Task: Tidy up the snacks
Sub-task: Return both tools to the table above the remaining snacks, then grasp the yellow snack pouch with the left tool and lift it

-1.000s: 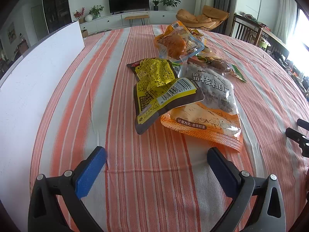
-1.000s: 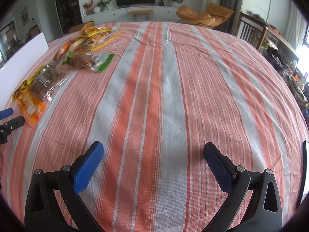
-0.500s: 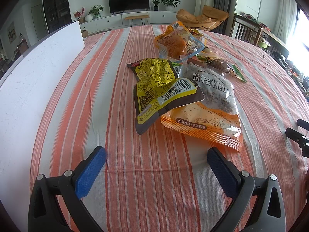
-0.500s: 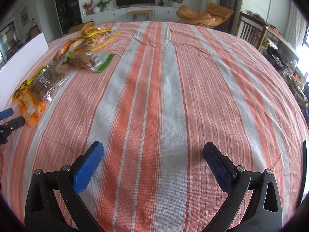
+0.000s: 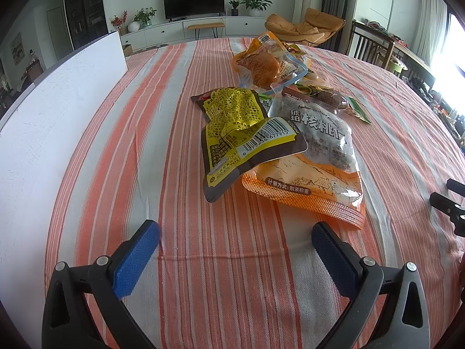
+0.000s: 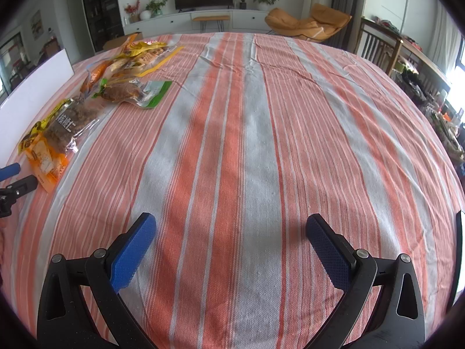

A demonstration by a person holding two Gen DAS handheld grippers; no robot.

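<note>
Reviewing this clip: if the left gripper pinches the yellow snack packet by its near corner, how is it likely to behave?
The yellow snack packet looks crinkled and thin, so it will probably flop and bend rather than lift flat. Its glossy film may slip between the pads. It overlaps the orange walnut bag, so pulling it could drag that bag slightly.

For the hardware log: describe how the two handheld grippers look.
The left gripper and right gripper look alike: black plastic frames with triangular cut-outs and silver screw heads at the finger joints. Each finger carries a flat, textured blue pad. No cables, markings or sleeves show.
</note>
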